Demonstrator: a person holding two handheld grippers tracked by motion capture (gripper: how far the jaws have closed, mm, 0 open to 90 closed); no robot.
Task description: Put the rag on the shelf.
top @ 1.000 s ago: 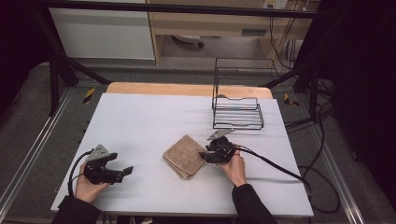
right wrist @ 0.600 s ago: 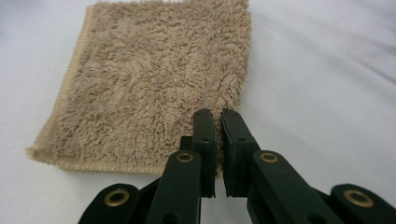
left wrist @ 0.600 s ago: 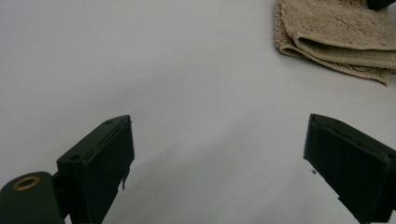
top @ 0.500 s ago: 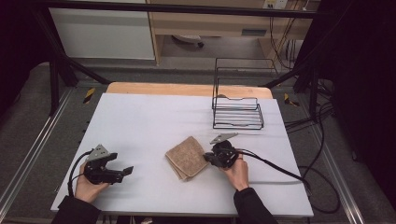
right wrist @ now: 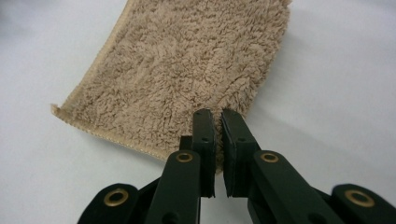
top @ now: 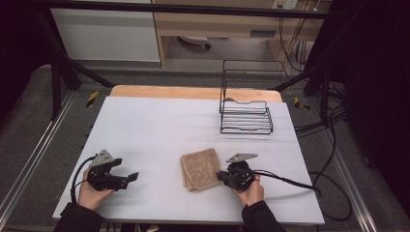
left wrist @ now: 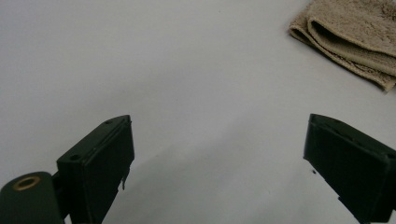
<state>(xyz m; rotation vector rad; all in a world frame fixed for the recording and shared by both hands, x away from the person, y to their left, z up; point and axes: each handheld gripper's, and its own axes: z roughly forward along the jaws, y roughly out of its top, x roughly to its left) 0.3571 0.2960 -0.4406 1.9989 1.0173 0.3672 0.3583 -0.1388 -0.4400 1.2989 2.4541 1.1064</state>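
A folded tan towel lies on the white table, near the front and a little right of centre. My right gripper is at the towel's right edge, held in a hand. In the right gripper view the towel spreads out ahead, and the right gripper has its jaws pressed together on the near edge. My left gripper rests low at the front left with its jaws wide apart. In the left gripper view the left gripper holds nothing, and the towel lies far off at the upper right.
A black wire rack stands at the back right of the table. Cables trail from the right gripper over the table's right edge. A bare wooden strip runs along the far edge.
The right gripper has moved toward the front right of the table, and the towel has slid a little that way with it. The left gripper has stayed put.
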